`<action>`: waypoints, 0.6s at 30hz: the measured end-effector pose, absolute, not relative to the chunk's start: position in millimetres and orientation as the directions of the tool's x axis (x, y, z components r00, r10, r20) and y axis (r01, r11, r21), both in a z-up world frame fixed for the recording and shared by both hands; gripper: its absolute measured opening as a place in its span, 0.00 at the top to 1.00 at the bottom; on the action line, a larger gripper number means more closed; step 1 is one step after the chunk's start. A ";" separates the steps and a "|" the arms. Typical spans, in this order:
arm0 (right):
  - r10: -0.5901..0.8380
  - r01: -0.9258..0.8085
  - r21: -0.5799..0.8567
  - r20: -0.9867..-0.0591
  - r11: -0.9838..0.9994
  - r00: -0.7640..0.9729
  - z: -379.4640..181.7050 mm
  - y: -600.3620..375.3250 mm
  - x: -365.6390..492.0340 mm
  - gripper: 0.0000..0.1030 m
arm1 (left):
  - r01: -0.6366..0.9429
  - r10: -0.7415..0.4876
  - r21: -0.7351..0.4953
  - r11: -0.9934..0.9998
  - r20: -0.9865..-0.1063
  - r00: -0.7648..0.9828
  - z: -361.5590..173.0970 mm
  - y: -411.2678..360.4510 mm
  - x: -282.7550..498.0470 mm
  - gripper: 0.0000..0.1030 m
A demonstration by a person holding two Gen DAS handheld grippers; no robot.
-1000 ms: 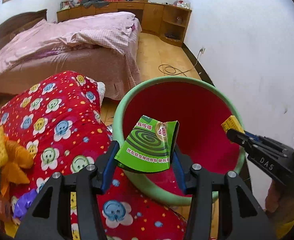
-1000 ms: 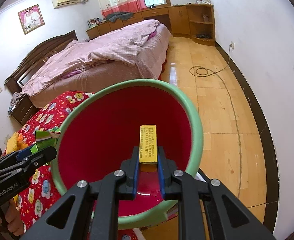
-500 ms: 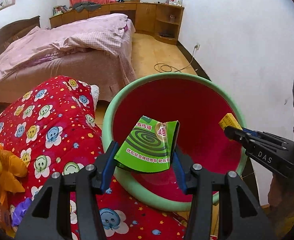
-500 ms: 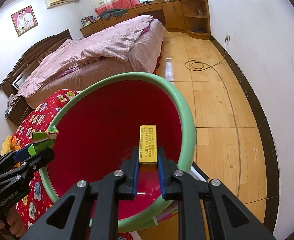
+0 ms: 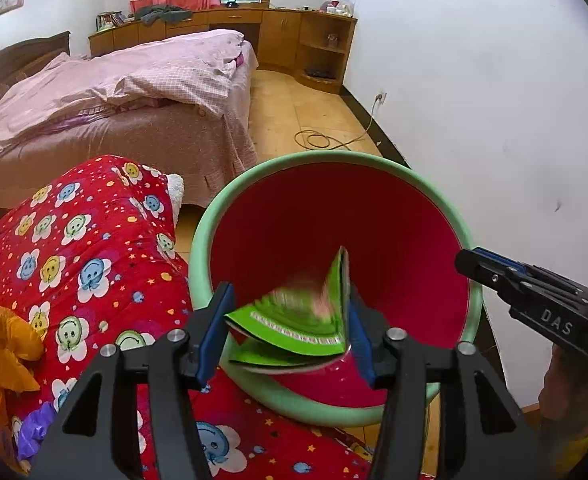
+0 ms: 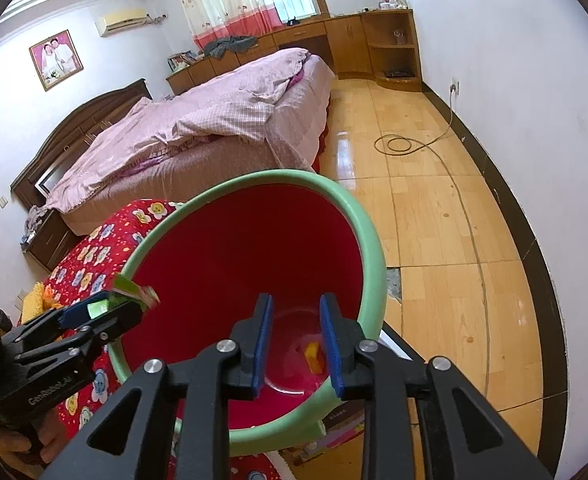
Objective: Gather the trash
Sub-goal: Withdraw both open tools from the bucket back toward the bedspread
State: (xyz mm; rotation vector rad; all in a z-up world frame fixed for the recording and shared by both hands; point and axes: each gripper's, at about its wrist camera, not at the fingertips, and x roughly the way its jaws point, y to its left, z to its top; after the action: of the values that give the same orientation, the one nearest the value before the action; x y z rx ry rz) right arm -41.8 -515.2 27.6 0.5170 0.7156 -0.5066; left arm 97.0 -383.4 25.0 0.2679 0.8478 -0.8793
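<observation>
While the left wrist view was taken, the left gripper [image 5: 290, 328] was held over the near rim of a round bucket [image 5: 441, 200] with a pale green lip and a glossy red inside. Its jaws were opening, and a folded green cardboard packet [image 5: 294, 320], blurred, was seen between the blue pads, tilted over the rim; whether the pads pressed on it could not be told. To the left of the gripper lay a red quilt [image 5: 94, 248] printed with smiling flowers, soft and padded, with crumpled yellow and purple wrappers [image 5: 10, 344] on it. Ahead stood a bed [image 5: 134, 92] under a rumpled pink checked cover.

In the right wrist view, the right gripper [image 6: 295, 344] was seen above the bucket [image 6: 369, 248], its jaws opening with nothing between them. A small yellow slip [image 6: 313, 356] was seen below the gripper, on the shiny red bottom. At the left, the left gripper [image 6: 134, 300] and its green packet [image 6: 134, 290] were seen over the rim. Glossy yellow floor tiles [image 6: 433, 220], a coiled cable [image 6: 401, 144], white walls and wooden cabinets [image 6: 373, 40] were shown beyond.
</observation>
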 end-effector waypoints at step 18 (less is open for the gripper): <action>-0.247 0.569 0.299 -0.681 0.766 0.689 50.9 -481.3 -61.4 0.49 | 0.699 -0.569 -0.189 0.690 -0.739 0.361 44.4 -336.5 91.4 0.43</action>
State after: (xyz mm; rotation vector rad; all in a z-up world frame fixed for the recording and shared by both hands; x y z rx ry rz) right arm -61.4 -481.3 50.9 0.5256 0.6647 -0.4807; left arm 91.4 -336.5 44.4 0.1678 0.8785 -0.8214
